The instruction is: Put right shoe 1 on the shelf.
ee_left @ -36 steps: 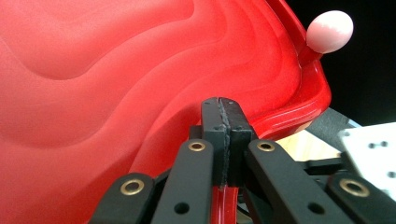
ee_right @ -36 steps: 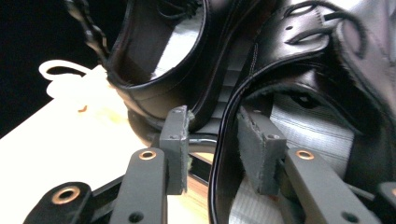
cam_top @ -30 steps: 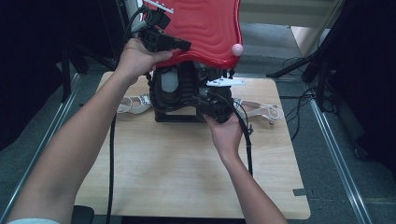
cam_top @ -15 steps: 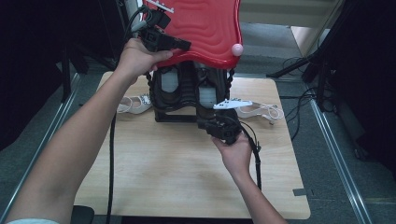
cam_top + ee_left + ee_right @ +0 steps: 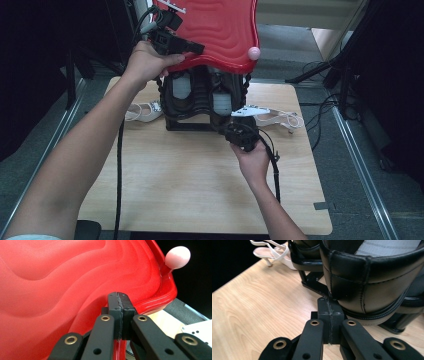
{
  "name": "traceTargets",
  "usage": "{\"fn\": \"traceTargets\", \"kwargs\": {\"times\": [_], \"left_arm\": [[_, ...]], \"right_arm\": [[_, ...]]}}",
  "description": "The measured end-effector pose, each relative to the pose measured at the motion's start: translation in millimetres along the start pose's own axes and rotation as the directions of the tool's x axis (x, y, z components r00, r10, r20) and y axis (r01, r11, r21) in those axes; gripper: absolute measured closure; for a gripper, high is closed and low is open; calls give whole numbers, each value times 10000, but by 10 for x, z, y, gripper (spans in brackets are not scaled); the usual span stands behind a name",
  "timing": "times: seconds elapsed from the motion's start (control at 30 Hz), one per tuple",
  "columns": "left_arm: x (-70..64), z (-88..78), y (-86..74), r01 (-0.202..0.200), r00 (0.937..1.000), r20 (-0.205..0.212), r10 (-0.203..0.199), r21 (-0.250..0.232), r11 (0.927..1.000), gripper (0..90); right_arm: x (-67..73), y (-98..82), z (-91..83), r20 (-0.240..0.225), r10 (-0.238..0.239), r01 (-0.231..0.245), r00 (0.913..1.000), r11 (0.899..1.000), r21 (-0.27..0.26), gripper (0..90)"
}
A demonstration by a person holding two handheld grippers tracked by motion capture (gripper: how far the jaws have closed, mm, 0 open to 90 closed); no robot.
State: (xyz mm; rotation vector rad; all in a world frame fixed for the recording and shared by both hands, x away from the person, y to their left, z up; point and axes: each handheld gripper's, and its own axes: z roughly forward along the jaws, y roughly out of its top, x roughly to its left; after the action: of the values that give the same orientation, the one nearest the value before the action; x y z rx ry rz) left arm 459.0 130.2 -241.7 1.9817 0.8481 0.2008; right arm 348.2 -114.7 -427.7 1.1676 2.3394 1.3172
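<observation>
High view first: my counter [image 5: 200, 195] is light wood, and a black rack [image 5: 192, 122] stands at its far middle. I read black shoes [image 5: 200, 97] sitting in that rack, heels toward me. Red wavy lid [image 5: 220, 30] is tilted up above the rack, with a pink knob [image 5: 254, 52] at its right corner; how the lid joins the rack I can't tell. White sandal [image 5: 142, 111] lies on the counter left of the rack, a second white sandal [image 5: 272, 116] right of it, both near the rack.

My left hand-held gripper [image 5: 192, 49] is up at the lid's lower left edge. Left gripper view shows its jaws clamped together on the lid's red rim [image 5: 117, 350], which passes between them; the knob [image 5: 177, 257] sits top right.

My right hand-held gripper [image 5: 239, 131] is low, at the rack's front right corner, just beside the second sandal. Right gripper view shows its jaws pressed fully together with nothing between them; they have just been closing. Tips [image 5: 329, 306] sit right under the black shoe's heel [image 5: 372, 282]; touching or just short, I can't tell. First sandal [image 5: 274, 252] shows top left there.
</observation>
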Motion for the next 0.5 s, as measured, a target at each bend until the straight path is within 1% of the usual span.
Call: {"fn": "traceTargets", "kwargs": {"times": [0.13,0.27,0.37,0.5], "left_arm": [[1,1,2,49,10000,3,-49,12,10000,900],[0,1,2,81,10000,6,-81,27,10000,900],[3,1,2,38,10000,27,-38,15,10000,900],[4,1,5,141,9999,51,-141,53,9999,900]], "right_arm": [[4,10,11,-25,80,-80,10000,10000,23,900],[17,42,49,110,39,-37,9999,9999,-140,900],[20,84,88,51,183,-182,9998,9995,-242,900],[29,169,150,315,174,-165,9994,9994,-289,900]]}}
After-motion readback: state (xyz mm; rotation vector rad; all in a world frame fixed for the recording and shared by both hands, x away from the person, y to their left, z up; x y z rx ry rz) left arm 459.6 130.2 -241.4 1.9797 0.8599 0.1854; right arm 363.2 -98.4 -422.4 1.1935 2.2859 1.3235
